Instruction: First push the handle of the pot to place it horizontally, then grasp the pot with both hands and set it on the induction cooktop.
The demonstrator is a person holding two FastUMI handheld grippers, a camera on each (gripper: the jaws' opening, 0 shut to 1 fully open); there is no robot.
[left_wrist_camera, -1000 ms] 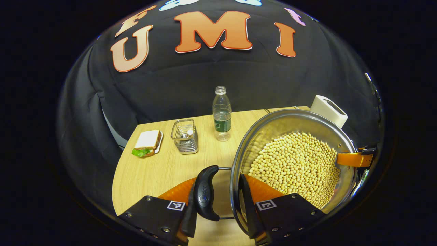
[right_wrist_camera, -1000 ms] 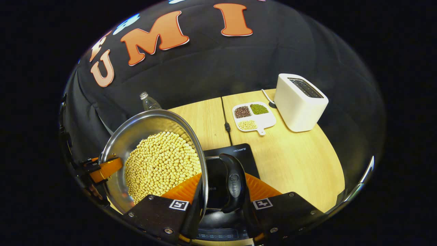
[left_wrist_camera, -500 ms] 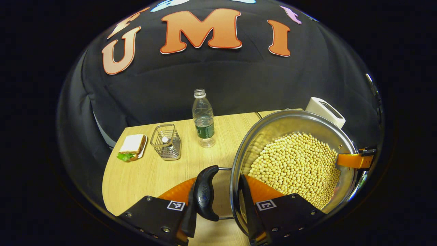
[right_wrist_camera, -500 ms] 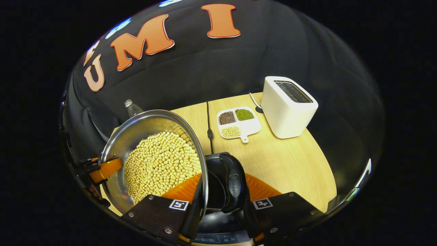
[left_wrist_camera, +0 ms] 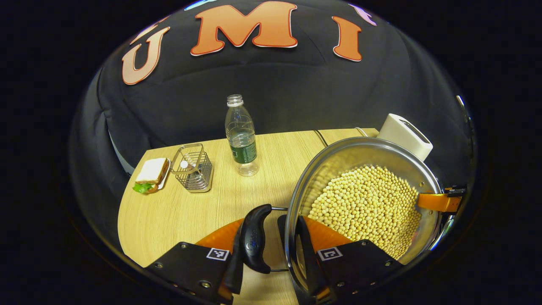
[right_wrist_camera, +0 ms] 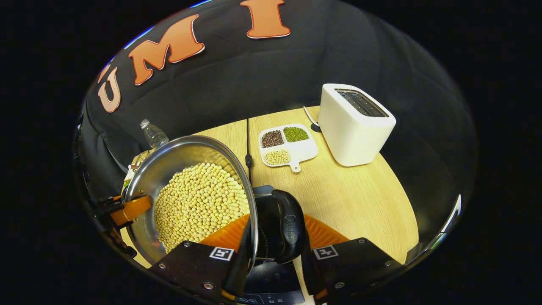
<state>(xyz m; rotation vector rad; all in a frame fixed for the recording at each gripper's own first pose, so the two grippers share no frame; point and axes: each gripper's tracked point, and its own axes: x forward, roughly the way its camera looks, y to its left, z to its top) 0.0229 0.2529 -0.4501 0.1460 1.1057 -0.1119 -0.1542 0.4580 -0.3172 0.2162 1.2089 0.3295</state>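
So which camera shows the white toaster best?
The right gripper view: the whole toaster stands on the table beside the bean tray, top slots visible. In the left gripper view only its upper part peeks over the pot's rim.

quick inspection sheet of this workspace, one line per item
surface: light wood table.
job's things: steel pot full of soybeans, held by both black handles; induction cooktop below it, contact unclear.
clutter: water bottle, wire basket, sandwich, toaster, bean tray.
grippers: left tool and right tool each shut over a handle and the pot's rim.
cables: black cord runs across the table to the cooktop.
surroundings: black cloth wall.
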